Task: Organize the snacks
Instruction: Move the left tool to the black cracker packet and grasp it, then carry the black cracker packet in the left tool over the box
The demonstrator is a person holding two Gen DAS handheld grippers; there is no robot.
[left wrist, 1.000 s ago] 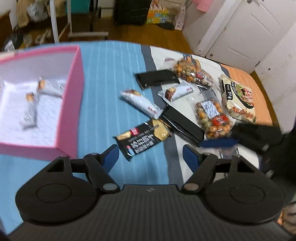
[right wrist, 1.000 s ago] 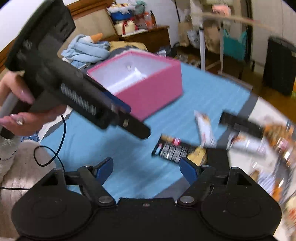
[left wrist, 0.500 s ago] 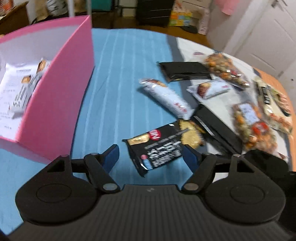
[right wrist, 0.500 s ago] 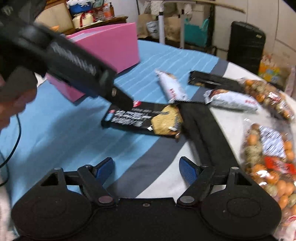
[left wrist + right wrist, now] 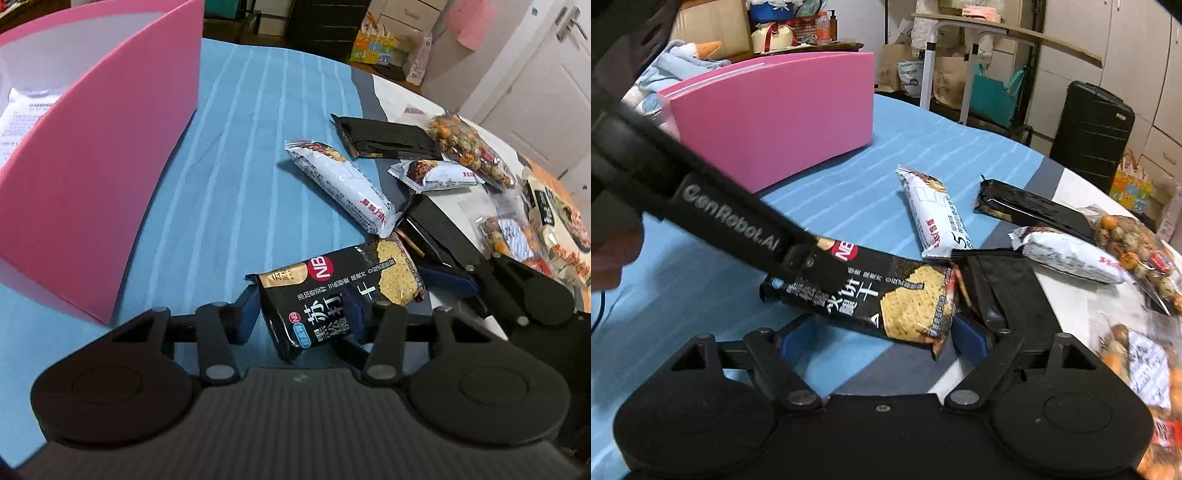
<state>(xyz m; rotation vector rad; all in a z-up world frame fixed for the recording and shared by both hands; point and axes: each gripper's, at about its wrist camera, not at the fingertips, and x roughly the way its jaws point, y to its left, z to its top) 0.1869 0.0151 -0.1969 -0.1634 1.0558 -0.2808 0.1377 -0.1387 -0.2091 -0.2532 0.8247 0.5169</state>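
Your left claw [image 5: 299, 314] is closing on the near end of the black cracker packet [image 5: 340, 291], its blue pads [image 5: 246, 314] set against both edges, and that end looks raised off the blue striped bedspread [image 5: 240, 155]. Your right claw [image 5: 882, 332] is spreading wider; the packet's far, cracker-printed end sits between its pads with a gap on the left side, so no pinch there. In the left wrist view, a white snack bar [image 5: 340, 184] lies at about one o'clock from the packet, just beyond it. Farther out at one o'clock sit a flat black pouch [image 5: 384, 136], a second white bar [image 5: 436, 175] and a clear bag of mixed nuts [image 5: 469, 147]. The pink box [image 5: 92, 177] stands at ten o'clock, well apart from the snacks.
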